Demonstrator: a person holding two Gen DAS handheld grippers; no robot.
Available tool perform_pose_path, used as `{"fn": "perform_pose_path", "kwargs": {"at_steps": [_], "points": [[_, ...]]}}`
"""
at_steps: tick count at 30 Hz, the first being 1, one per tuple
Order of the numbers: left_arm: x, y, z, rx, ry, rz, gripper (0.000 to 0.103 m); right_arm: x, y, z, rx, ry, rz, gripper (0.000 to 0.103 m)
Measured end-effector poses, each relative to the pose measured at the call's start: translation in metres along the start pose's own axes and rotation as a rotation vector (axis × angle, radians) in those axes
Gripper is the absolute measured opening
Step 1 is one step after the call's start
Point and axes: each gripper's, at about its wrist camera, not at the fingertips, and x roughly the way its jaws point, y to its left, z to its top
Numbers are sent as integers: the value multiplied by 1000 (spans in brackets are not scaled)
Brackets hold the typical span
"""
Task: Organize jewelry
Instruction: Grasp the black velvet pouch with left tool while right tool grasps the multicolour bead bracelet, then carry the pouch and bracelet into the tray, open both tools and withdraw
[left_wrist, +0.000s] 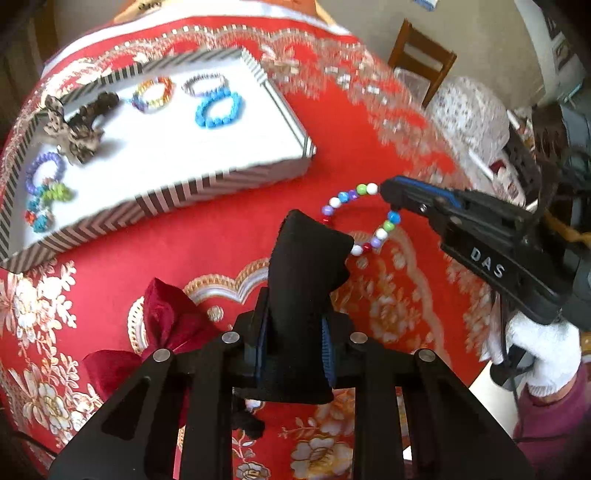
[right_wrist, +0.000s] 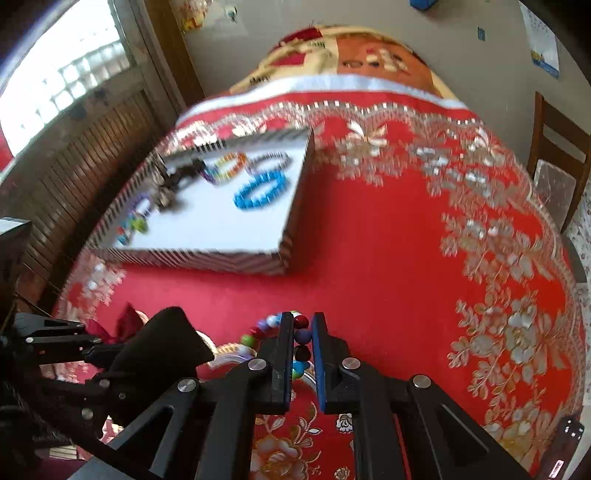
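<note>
My left gripper is shut on a black fabric pouch, held upright above the red tablecloth; the pouch also shows in the right wrist view. My right gripper is shut on a multicoloured bead bracelet. In the left wrist view the bracelet hangs from the right gripper's tip, its lower end touching the pouch's mouth. A striped tray with a white floor holds several bracelets, among them a blue one, and a dark hair clip.
A dark red velvet bow lies on the cloth by my left gripper. The tray stands at the far left of the table. A wooden chair stands beyond the table's right edge.
</note>
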Motion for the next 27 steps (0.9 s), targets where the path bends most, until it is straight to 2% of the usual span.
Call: {"fn": "perform_pose_path", "kwargs": {"at_steps": [13, 27], "points": [[-48, 6, 16, -57, -122, 13, 22, -56, 5, 25, -31, -103, 32, 9], [-71, 30, 22, -104, -188, 104, 22, -65, 36, 46, -110, -130, 65, 9]]}}
